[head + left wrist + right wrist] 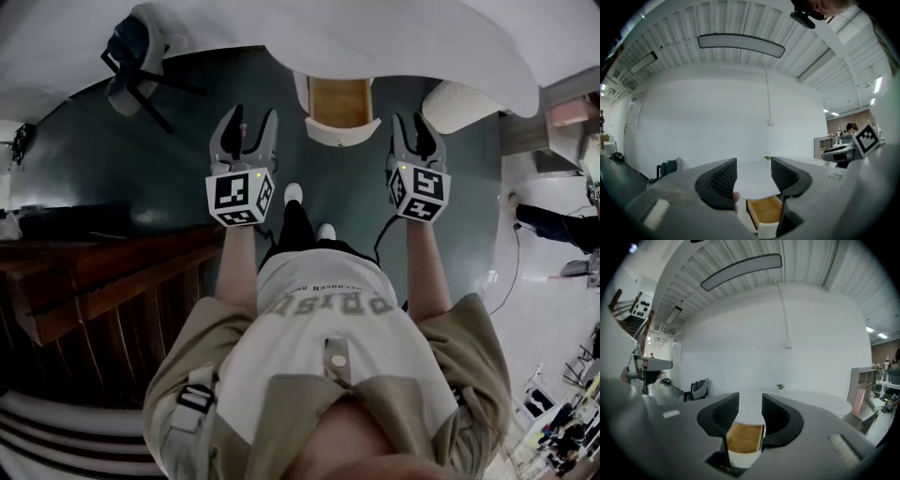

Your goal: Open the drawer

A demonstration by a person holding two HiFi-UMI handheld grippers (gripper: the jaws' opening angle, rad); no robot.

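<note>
The drawer stands pulled out from under the white table, showing a bare wooden inside and a white front. My left gripper is held up to the drawer's left, open and holding nothing. To the drawer's right, my right gripper is also open and empty. In the left gripper view the drawer lies low beyond the left gripper, whose jaws are apart. In the right gripper view the drawer shows below the gap of the right gripper. Neither gripper touches the drawer.
A chair with a dark jacket on it stands at the back left. Dark wooden steps run along the left. A white rounded seat sits right of the drawer. A cable trails over the floor at the right.
</note>
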